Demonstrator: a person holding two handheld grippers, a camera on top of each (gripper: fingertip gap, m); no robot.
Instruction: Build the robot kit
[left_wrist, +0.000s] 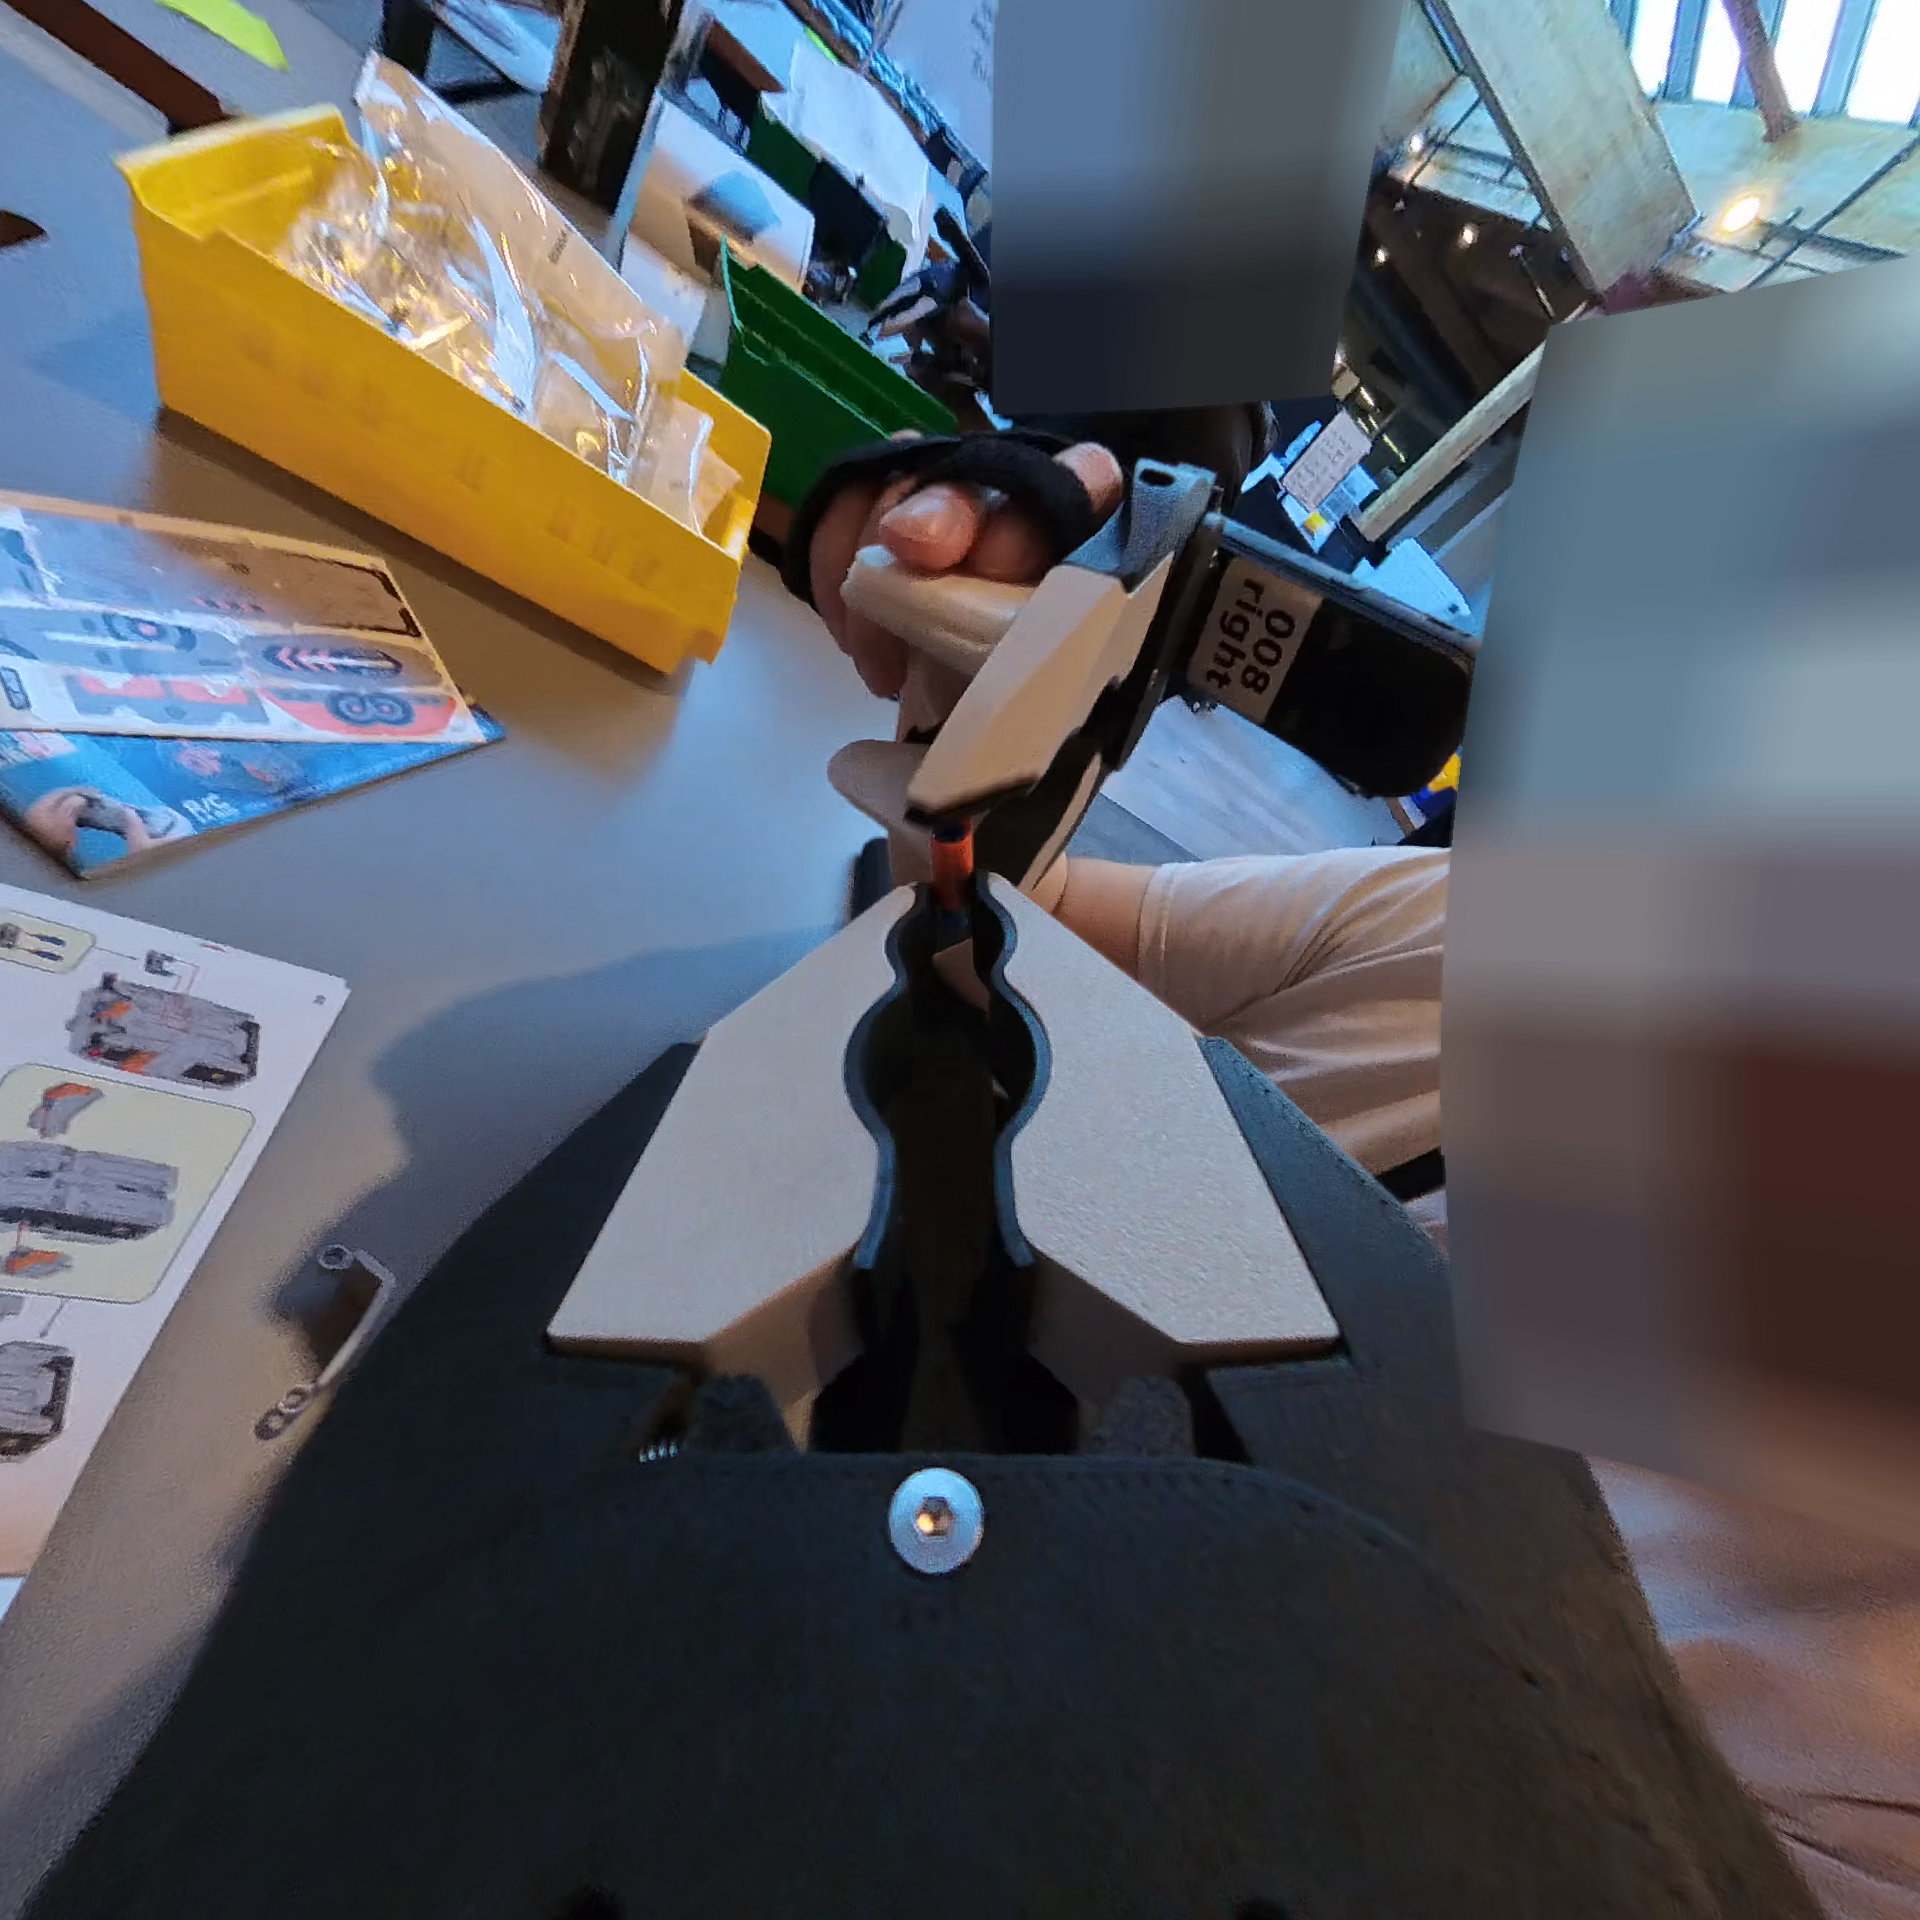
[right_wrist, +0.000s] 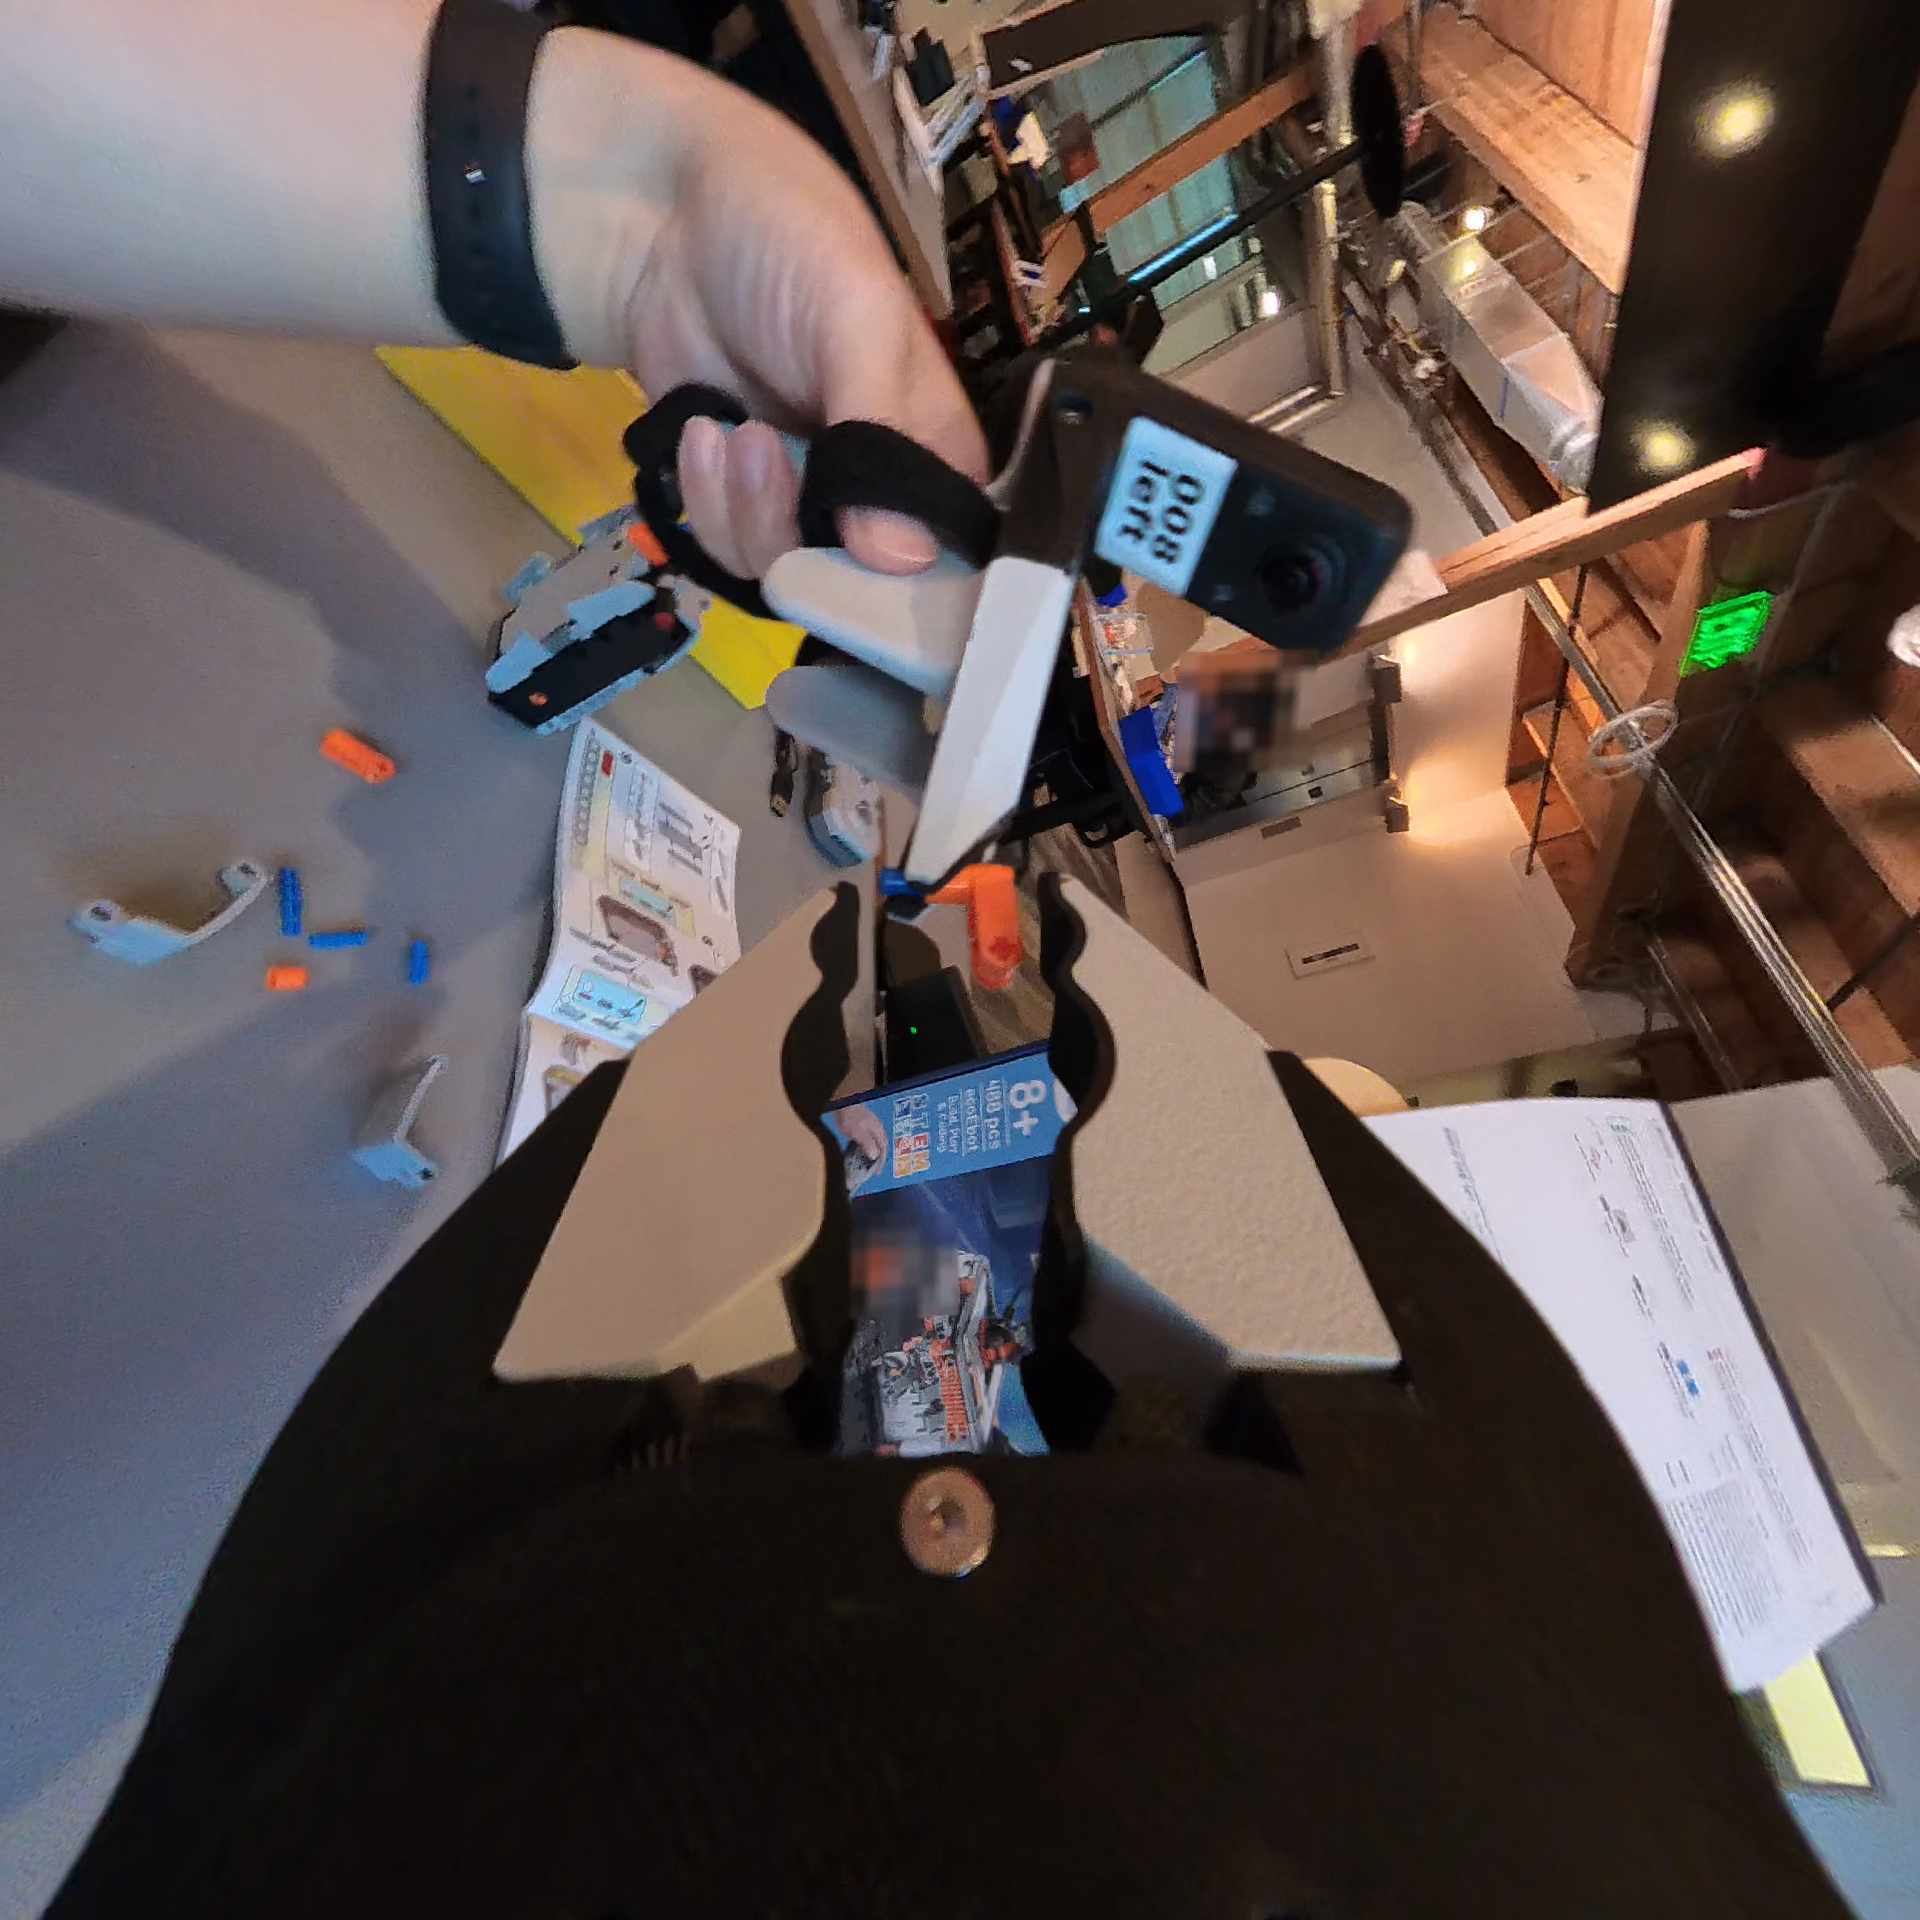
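Observation:
My left gripper (left_wrist: 954, 899) is shut on a small orange piece (left_wrist: 951, 860) with a blue pin in it and holds it in the air above the grey table (left_wrist: 582, 831). My right gripper (right_wrist: 951, 904) is open, its fingertips either side of the same orange piece (right_wrist: 987, 920). In the right wrist view the left gripper (right_wrist: 914, 878) comes in from above with the blue pin (right_wrist: 894, 885) at its tip. In the left wrist view the right gripper (left_wrist: 935, 812) comes down onto the top of the orange piece. A hand holds each gripper.
A yellow bin (left_wrist: 312, 353) of plastic bags and a green bin (left_wrist: 821, 384) stand at the back. Sticker sheets (left_wrist: 208, 644) and instruction pages (left_wrist: 125, 1143) lie on the table. A partly built model (right_wrist: 592, 634), loose orange and blue pieces (right_wrist: 353, 753), a toy box (right_wrist: 956, 1195) and printed paper (right_wrist: 1610, 1351) lie below.

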